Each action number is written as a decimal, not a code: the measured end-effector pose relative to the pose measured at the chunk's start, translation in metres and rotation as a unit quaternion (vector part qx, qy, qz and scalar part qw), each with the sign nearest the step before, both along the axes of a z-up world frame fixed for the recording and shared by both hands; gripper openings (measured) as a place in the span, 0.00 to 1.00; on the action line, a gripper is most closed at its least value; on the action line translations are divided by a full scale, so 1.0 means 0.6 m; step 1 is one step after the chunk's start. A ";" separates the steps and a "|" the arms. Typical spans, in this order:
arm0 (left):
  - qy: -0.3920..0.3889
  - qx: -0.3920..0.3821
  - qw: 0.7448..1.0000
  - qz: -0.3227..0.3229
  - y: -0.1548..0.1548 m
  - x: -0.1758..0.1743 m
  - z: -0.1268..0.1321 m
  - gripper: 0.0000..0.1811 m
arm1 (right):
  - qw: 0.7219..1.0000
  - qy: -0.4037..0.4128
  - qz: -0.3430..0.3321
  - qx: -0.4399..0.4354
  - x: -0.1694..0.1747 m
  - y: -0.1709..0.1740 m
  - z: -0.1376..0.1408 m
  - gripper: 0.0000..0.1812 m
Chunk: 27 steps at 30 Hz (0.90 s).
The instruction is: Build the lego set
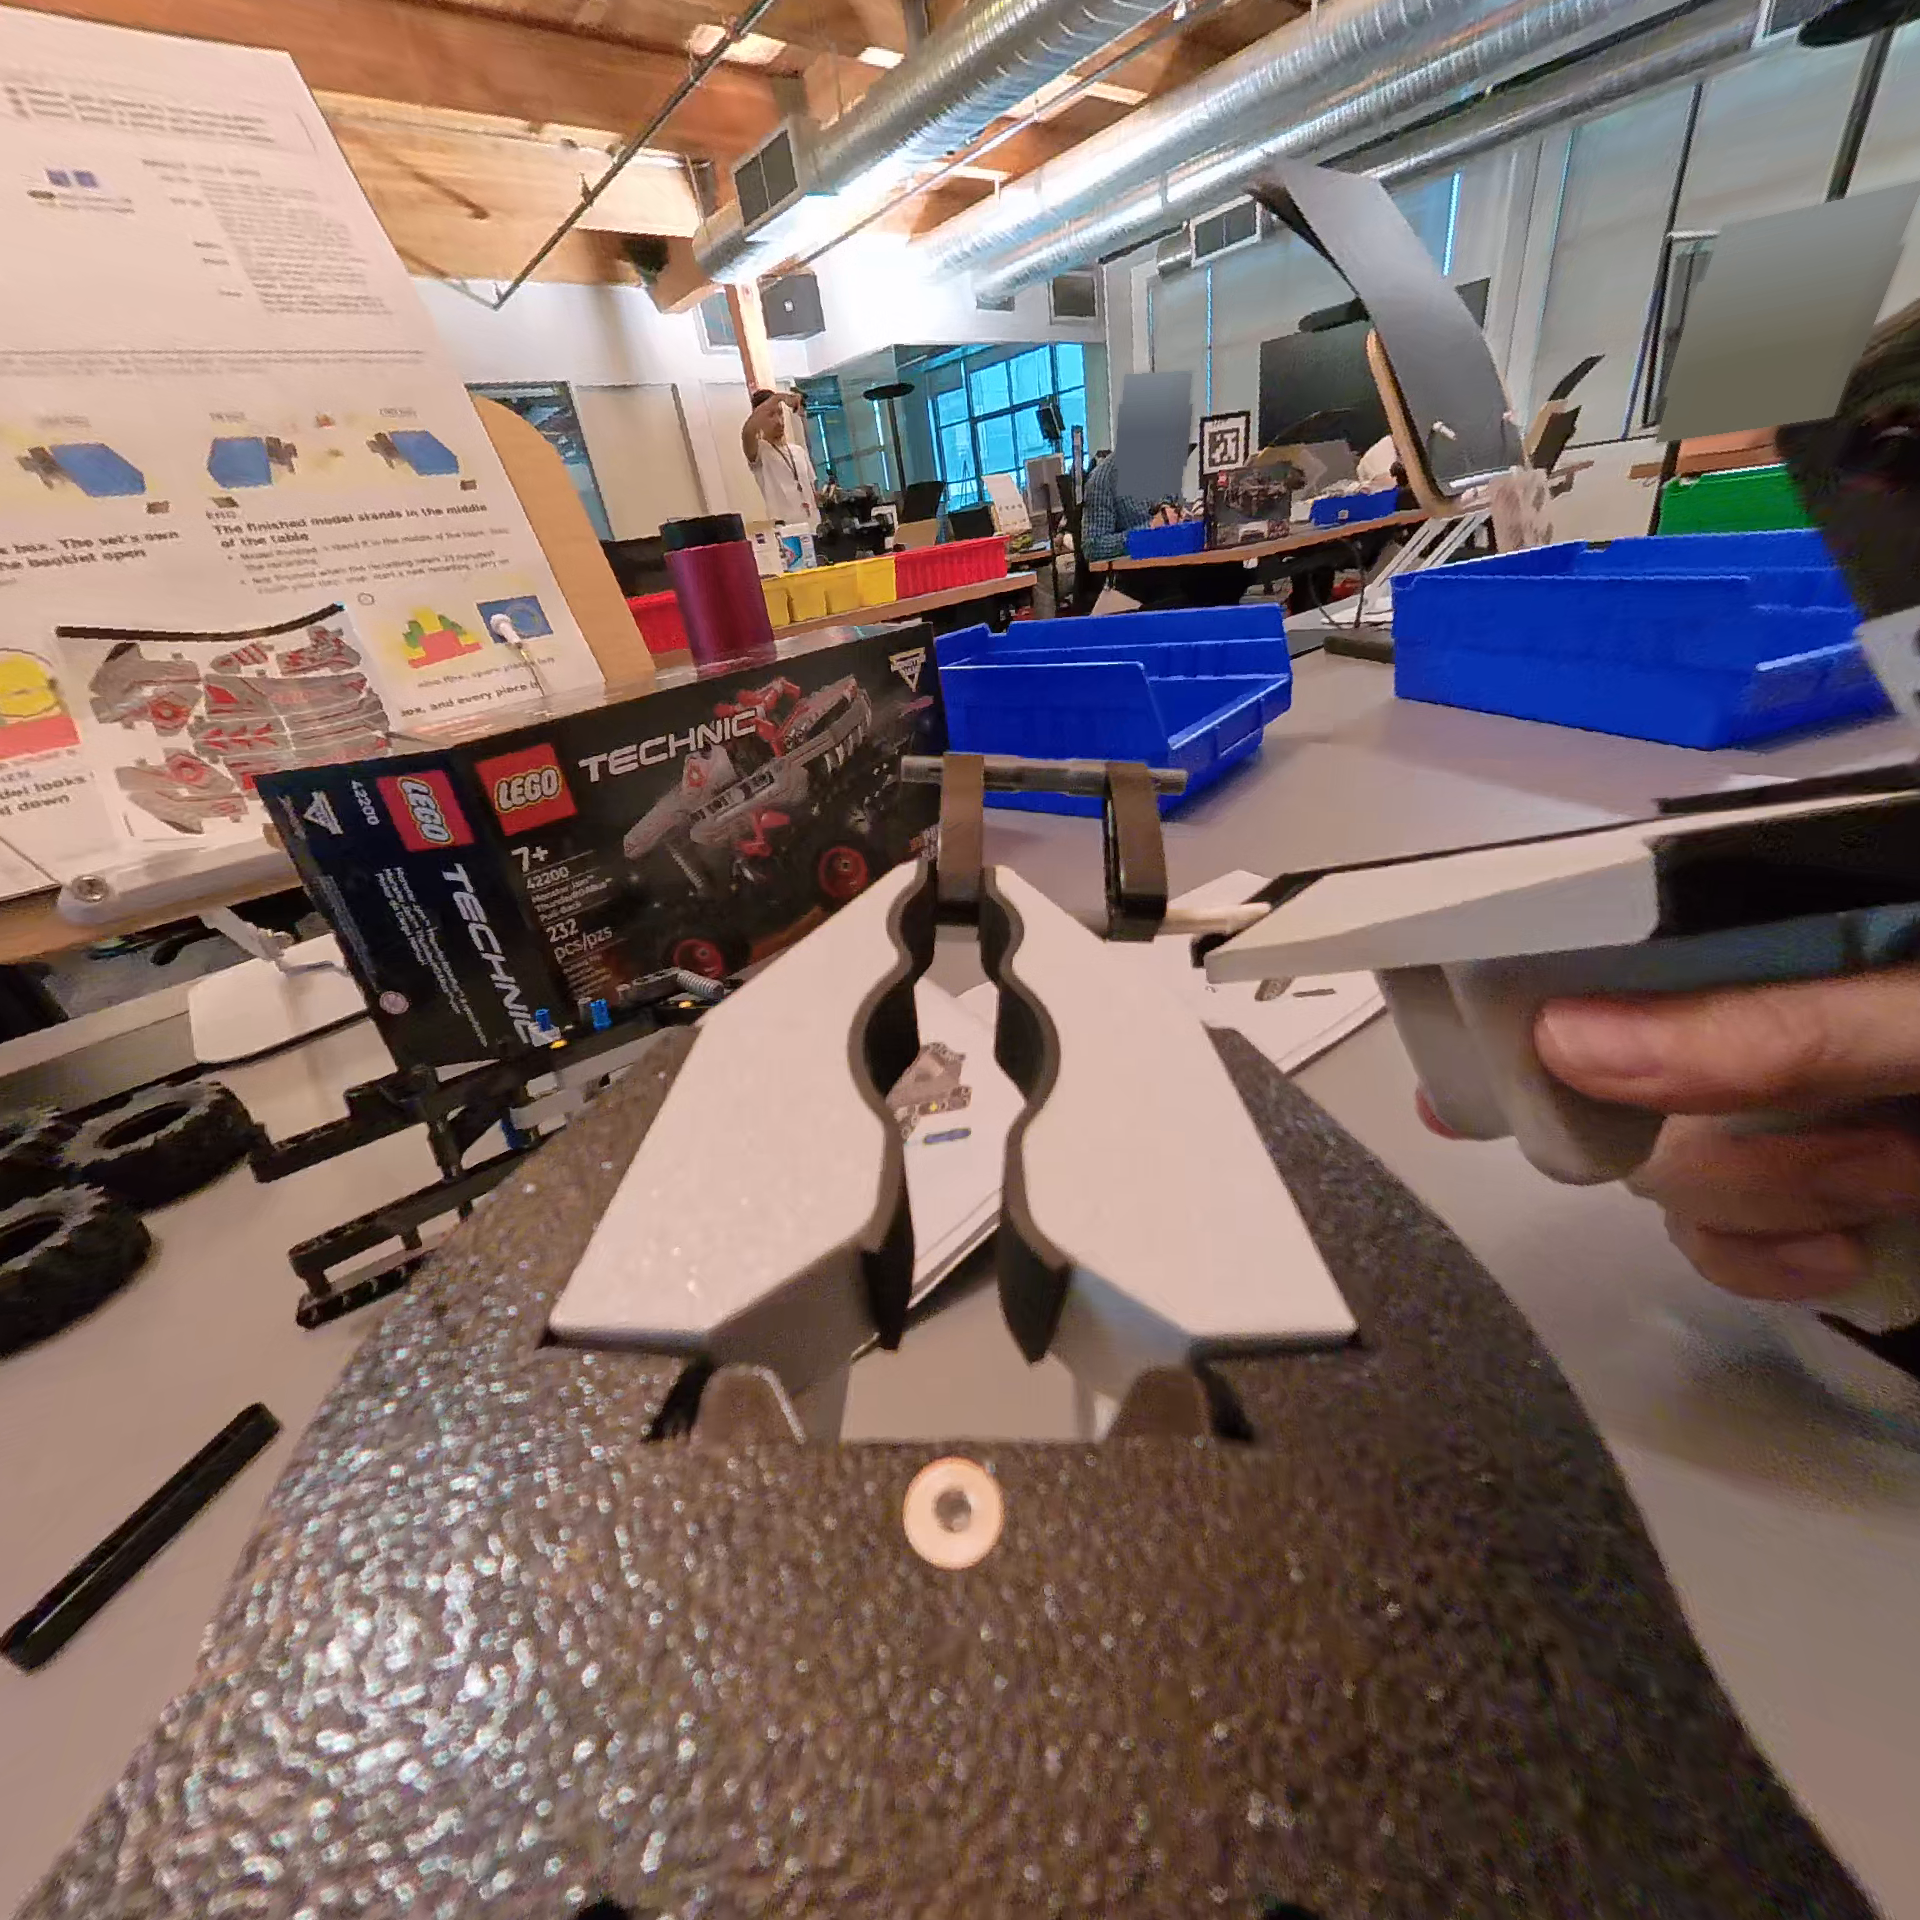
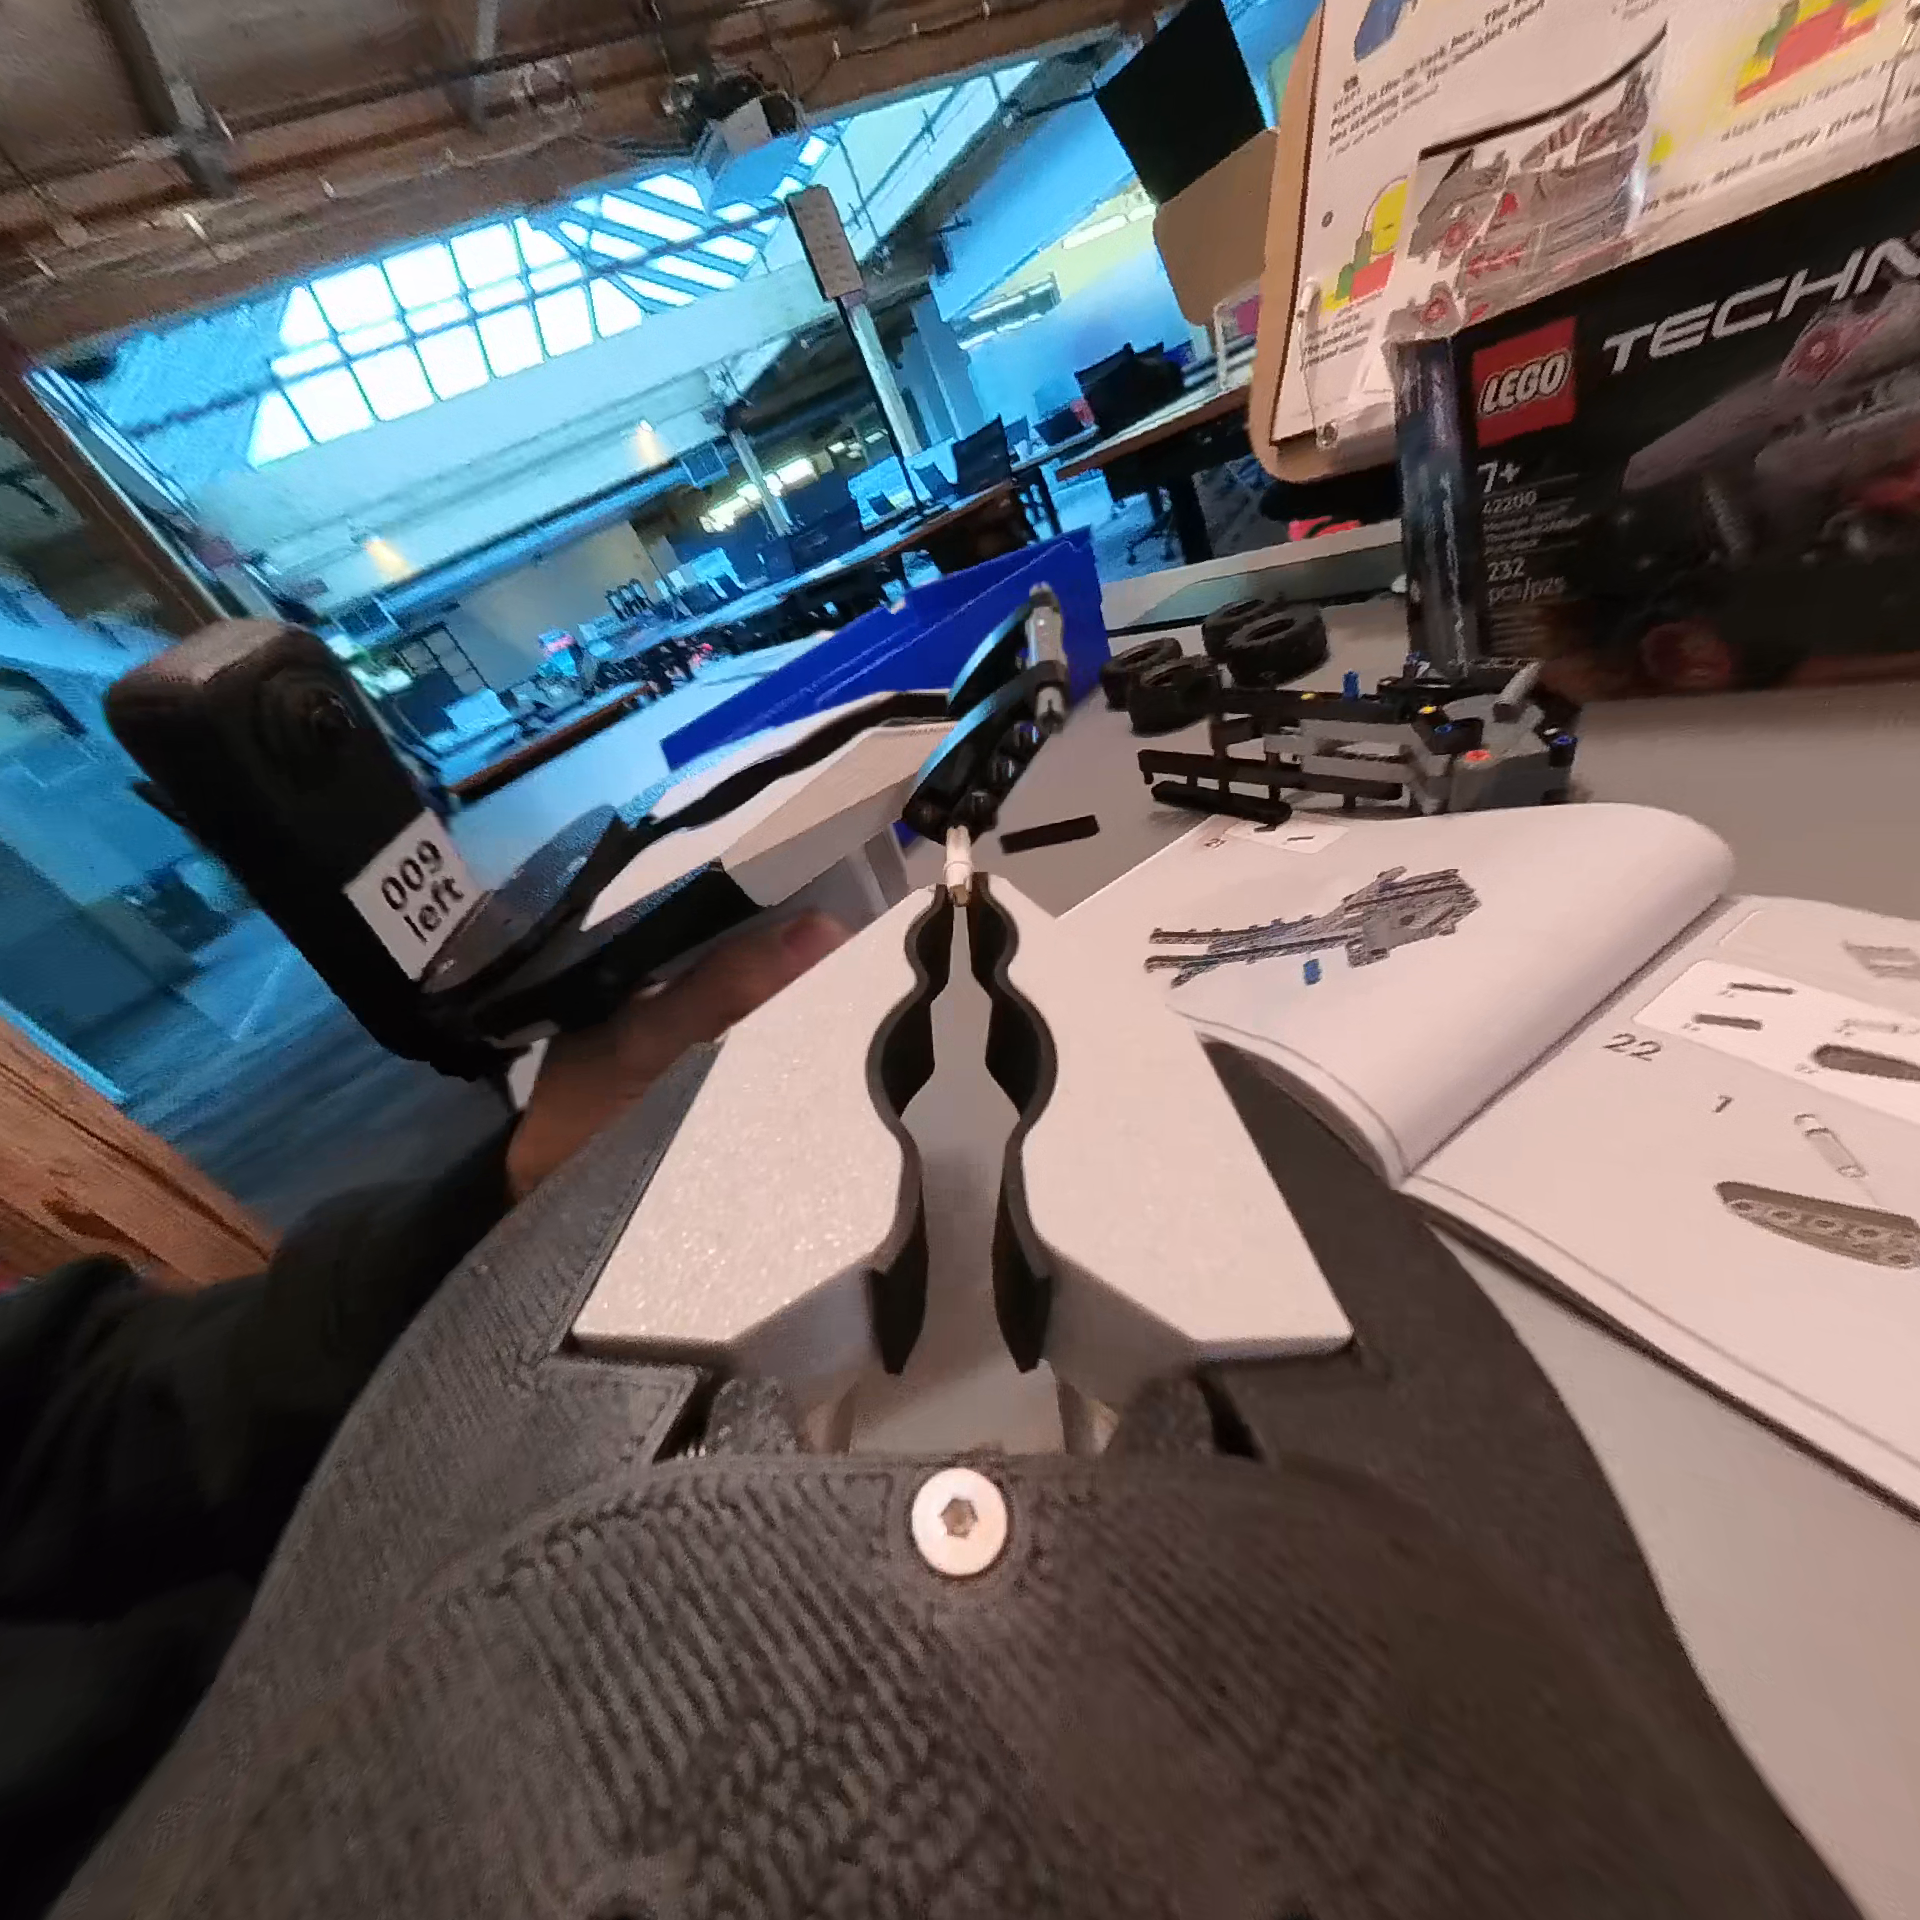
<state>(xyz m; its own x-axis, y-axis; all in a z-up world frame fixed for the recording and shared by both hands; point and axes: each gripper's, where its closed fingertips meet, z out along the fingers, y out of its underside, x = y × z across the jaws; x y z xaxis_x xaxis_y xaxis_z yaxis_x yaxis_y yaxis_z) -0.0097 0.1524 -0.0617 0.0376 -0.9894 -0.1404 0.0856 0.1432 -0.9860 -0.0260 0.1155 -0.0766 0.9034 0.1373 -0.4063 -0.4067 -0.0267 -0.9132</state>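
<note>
My left gripper (image 1: 958, 896) is shut on one of two black beams (image 1: 1135, 862) joined by a grey axle (image 1: 1039, 775), held upright above the table. My right gripper (image 2: 961, 896) is shut on a small white pin (image 2: 958, 864). It comes in from the right in the left wrist view (image 1: 1236, 927), and the pin (image 1: 1226, 914) touches the lower end of the second beam. In the right wrist view the beam piece (image 2: 987, 738) stands just ahead of the pin, with the left gripper (image 2: 831, 800) at the left. The partly built black and grey chassis (image 2: 1403, 748) lies on the table.
The set's box (image 1: 644, 831) stands behind the chassis (image 1: 416, 1122). Black tyres (image 1: 156, 1132) lie at the left. An open instruction booklet (image 2: 1455, 997) lies at the right. A loose black axle (image 1: 135, 1527) lies near the front. Two blue bins (image 1: 1122, 686) (image 1: 1621, 634) stand behind. There is about 5 cm between the tips of the two grippers.
</note>
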 end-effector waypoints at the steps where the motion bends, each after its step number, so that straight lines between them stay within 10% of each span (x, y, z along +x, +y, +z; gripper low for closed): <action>1: 0.003 0.004 1.000 -0.001 0.001 0.000 -0.003 0.03 | 1.000 0.016 0.007 0.003 -0.001 0.000 0.000 0.01; 18: -0.013 0.005 1.000 -0.006 -0.001 -0.001 0.011 0.03 | 0.999 -0.026 0.011 0.030 -0.006 -0.002 0.021 0.01; 27: -0.076 -0.014 0.993 -0.094 -0.030 -0.021 0.048 0.03 | 0.991 0.018 0.095 0.091 -0.007 -0.022 0.052 0.25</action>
